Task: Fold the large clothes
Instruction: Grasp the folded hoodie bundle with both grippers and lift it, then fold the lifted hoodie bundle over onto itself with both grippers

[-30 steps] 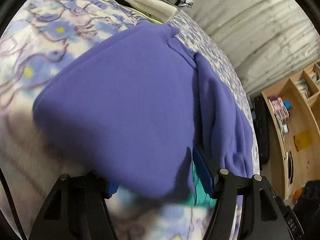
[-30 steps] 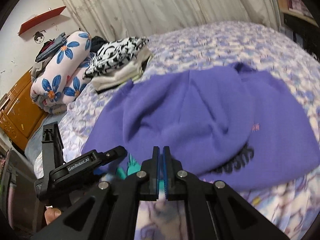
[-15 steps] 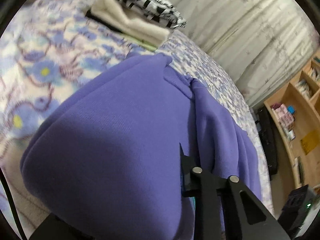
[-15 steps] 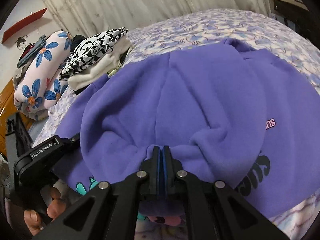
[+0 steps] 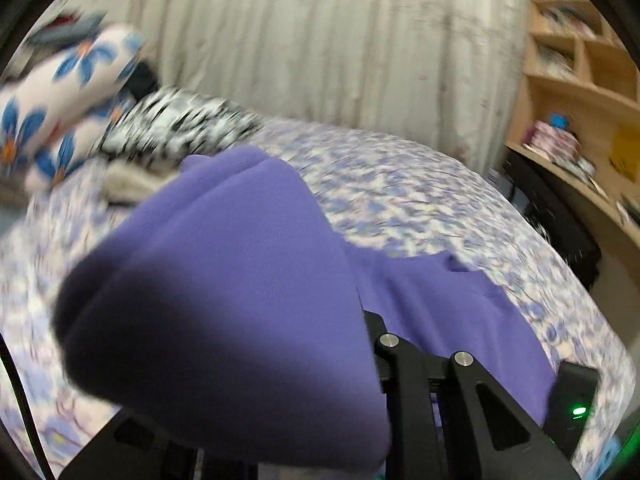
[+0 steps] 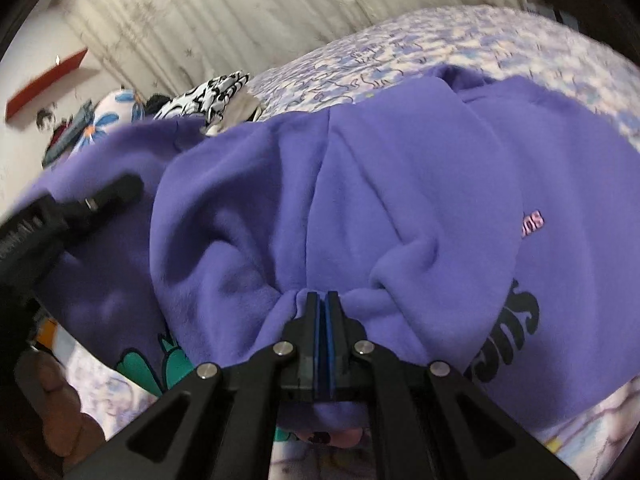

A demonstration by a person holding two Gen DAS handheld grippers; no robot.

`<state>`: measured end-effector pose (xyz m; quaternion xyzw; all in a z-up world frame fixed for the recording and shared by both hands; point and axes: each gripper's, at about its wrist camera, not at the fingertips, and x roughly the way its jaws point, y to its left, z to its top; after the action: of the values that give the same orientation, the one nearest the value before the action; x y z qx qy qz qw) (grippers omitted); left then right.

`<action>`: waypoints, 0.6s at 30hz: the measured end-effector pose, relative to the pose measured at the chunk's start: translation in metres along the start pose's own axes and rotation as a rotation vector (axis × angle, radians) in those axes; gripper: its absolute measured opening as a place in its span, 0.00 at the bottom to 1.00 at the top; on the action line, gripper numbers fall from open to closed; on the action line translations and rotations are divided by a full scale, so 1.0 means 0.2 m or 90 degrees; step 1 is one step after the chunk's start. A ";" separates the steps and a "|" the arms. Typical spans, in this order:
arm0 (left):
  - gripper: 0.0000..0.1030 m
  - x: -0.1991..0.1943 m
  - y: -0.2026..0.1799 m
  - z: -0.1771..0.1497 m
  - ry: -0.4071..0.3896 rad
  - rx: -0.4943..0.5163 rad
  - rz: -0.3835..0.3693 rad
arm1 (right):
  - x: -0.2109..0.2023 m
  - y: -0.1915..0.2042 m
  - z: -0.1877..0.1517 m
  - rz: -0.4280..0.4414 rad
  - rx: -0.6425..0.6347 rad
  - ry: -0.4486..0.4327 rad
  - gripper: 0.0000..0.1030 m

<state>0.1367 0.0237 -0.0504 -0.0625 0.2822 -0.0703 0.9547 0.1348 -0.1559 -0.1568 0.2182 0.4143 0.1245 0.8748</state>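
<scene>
Both grippers pinch the purple sweatshirt (image 6: 400,184): the right gripper (image 6: 321,300) clamps a gathered fold, the left gripper (image 5: 360,320) grips a raised bulge. Beyond, the garment drapes over the floral bedsheet (image 5: 400,196), folded clothes (image 5: 176,120) behind.

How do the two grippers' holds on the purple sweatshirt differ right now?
The right gripper pinches a bunched fold of the purple sweatshirt, its blue pads in plain sight. The left gripper has cloth draped over it, hiding one finger, and its tips are covered. The right view is sharp; the left is motion-blurred. Both grip the same garment over the floral bedsheet.
</scene>
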 end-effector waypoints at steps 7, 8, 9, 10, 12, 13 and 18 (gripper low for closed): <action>0.18 -0.07 -0.48 0.05 -0.035 0.134 -0.034 | -0.09 -0.20 0.01 0.083 0.097 0.029 0.02; 0.18 -0.07 -0.57 0.04 -0.036 0.163 -0.040 | -0.11 -0.22 0.01 0.097 0.110 0.032 0.03; 0.18 -0.07 -0.61 0.03 -0.035 0.176 -0.042 | -0.15 -0.26 0.00 0.114 0.127 0.039 0.03; 0.18 -0.06 -0.67 0.02 -0.034 0.194 -0.048 | -0.18 -0.30 0.00 0.126 0.143 0.042 0.05; 0.18 -0.05 -0.79 -0.01 -0.029 0.230 -0.060 | -0.27 -0.39 -0.03 0.146 0.180 0.036 0.12; 0.18 -0.04 -0.86 -0.02 -0.023 0.250 -0.067 | -0.32 -0.44 -0.05 0.146 0.192 0.030 0.12; 0.20 0.04 -1.11 -0.15 0.020 0.323 -0.086 | -0.55 -0.68 -0.13 0.061 0.230 -0.027 0.14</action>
<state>0.1047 -0.1988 -0.0433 0.1612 0.2652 -0.2034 0.9286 0.0508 -0.3110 -0.1629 0.3940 0.4003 0.0845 0.8230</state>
